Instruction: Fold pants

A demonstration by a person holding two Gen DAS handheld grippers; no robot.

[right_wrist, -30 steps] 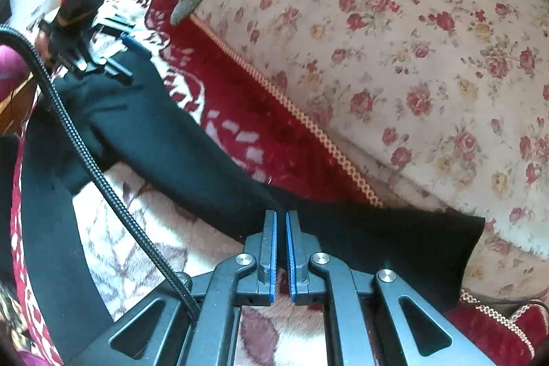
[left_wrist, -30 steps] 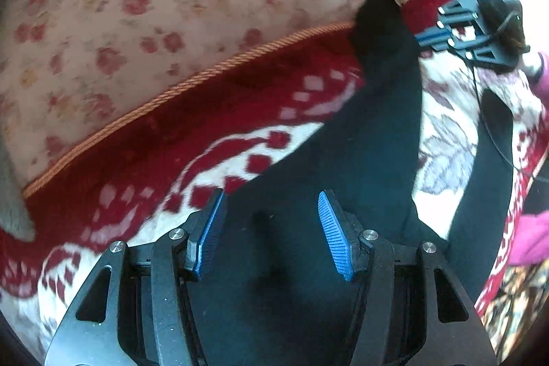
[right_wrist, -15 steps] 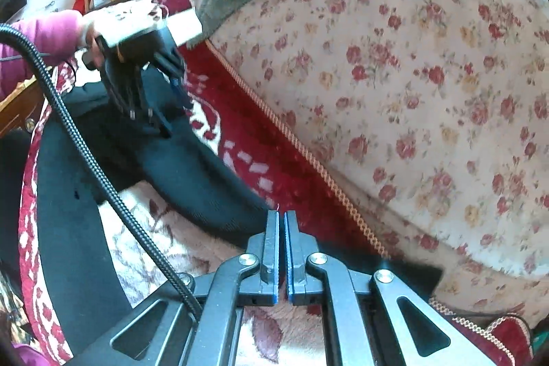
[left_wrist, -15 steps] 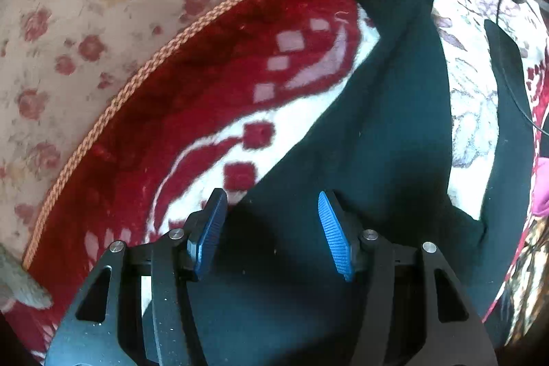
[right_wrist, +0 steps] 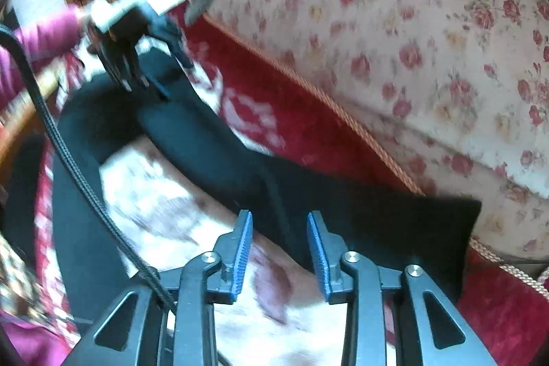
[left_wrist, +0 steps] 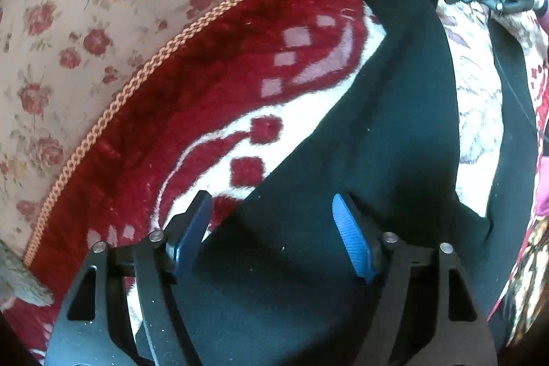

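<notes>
The black pants (left_wrist: 394, 132) lay spread on a red-and-white patterned rug (left_wrist: 212, 112), one leg reaching toward the floral sofa (right_wrist: 429, 33). The left gripper (left_wrist: 271, 228) hung over the waist end with its jaws spread wide, gripping nothing. The right gripper (right_wrist: 279, 249) stood parted over the leg's hem end, holding no cloth.

No readable text anywhere in either view: no labels, brands, numbers or signs show up on any cloth or any tool, and the far clutter is too blurred to tell.
</notes>
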